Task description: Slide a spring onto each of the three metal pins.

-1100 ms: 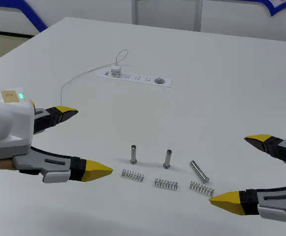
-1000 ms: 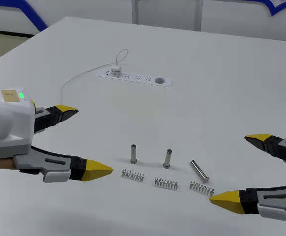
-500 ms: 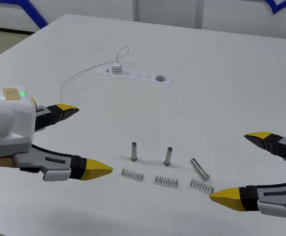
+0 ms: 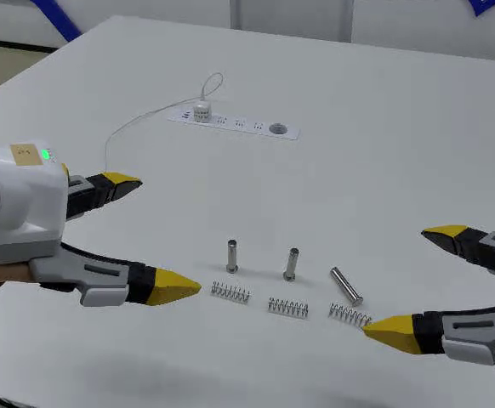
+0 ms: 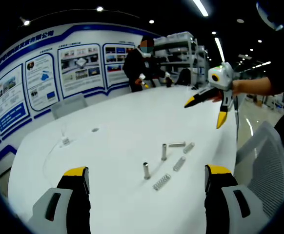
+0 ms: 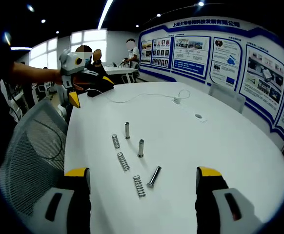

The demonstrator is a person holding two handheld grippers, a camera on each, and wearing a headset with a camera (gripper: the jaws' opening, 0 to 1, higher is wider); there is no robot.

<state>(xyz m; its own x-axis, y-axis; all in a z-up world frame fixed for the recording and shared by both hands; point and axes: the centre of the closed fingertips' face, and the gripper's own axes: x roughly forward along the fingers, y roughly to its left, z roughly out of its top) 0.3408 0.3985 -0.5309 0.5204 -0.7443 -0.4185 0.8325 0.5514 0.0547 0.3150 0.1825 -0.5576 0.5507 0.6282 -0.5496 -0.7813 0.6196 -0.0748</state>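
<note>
Three metal pins are on the white table: the left pin (image 4: pixel 231 255) and middle pin (image 4: pixel 291 263) stand upright, the right pin (image 4: pixel 345 286) lies on its side. Three small springs lie in a row just in front of them: left spring (image 4: pixel 230 293), middle spring (image 4: pixel 287 307), right spring (image 4: pixel 349 316). My left gripper (image 4: pixel 158 234) hovers open to the left of the row, nothing between its yellow tips. My right gripper (image 4: pixel 422 280) hovers open to the right, its near tip close to the right spring. The pins (image 5: pixel 146 170) (image 6: pixel 140 147) and springs (image 5: pixel 162 182) (image 6: pixel 123 161) lie ahead of both grippers.
A white power strip (image 4: pixel 235 123) with a small plug and a thin white cable (image 4: pixel 137 127) lies farther back on the table (image 4: pixel 384 153). A mesh chair back (image 6: pixel 30 146) stands by the table edge. People stand at the far end of the room.
The head camera has shifted slightly, so the whole scene sits a little lower and to the side. Both grippers stay open and roughly in place; pins and springs have not moved.
</note>
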